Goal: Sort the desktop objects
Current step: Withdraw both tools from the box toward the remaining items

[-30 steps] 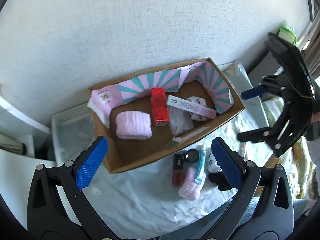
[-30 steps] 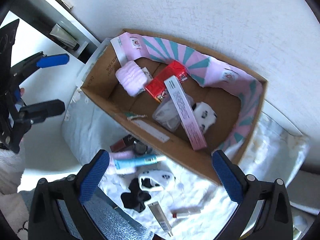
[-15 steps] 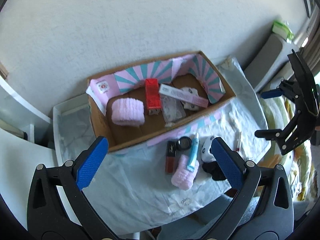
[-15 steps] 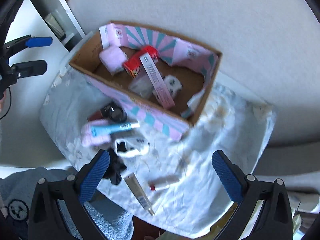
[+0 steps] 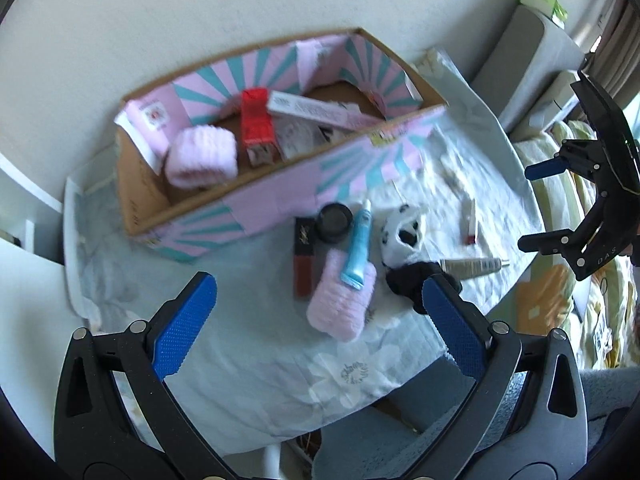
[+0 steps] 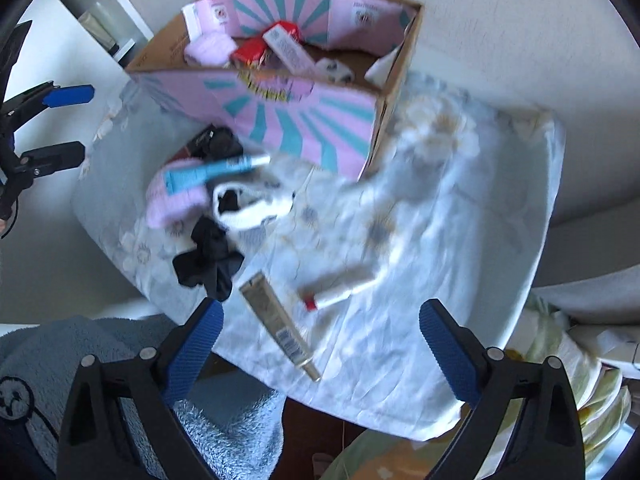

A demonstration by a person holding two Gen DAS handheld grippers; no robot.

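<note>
**Left wrist view: both claws spread and empty above a cluttered table**

Left wrist view shows the left gripper point(image 5: 318, 312) with its blue pads spread wide, holding nothing, hovering over the near edge of a table point(image 5: 248, 368) covered in a pale floral cloth. Between the pads, further off, lies a pink fluffy band point(image 5: 340, 308) with a light blue tube point(image 5: 357, 250) resting across its top. Just left of the band sits a dark red lipstick box point(image 5: 303, 258), and a round black compact point(image 5: 334, 222) touches the box's far end. Right of the tube is a black-and-white spotted cloth item point(image 5: 404, 230), and a black scrunchie point(image 5: 412, 280) lies near the right pad. A beige tube point(image 5: 472, 266) and a small red-tipped stick point(image 5: 469, 222) lie further right.

At the far side stands a cardboard box point(image 5: 256, 204) with pink and teal striped walls. Inside it are a second pink fluffy band point(image 5: 202, 156), a red carton point(image 5: 256, 124) and a long pale pink carton point(image 5: 320, 110).

In the right wrist view the right gripper point(image 6: 318, 346) is likewise spread wide and empty, held over the near table edge, with the beige tube point(image 6: 278, 322) and the red-tipped stick point(image 6: 340, 290) between its pads. The image is blurred, so small details are unclear
</note>
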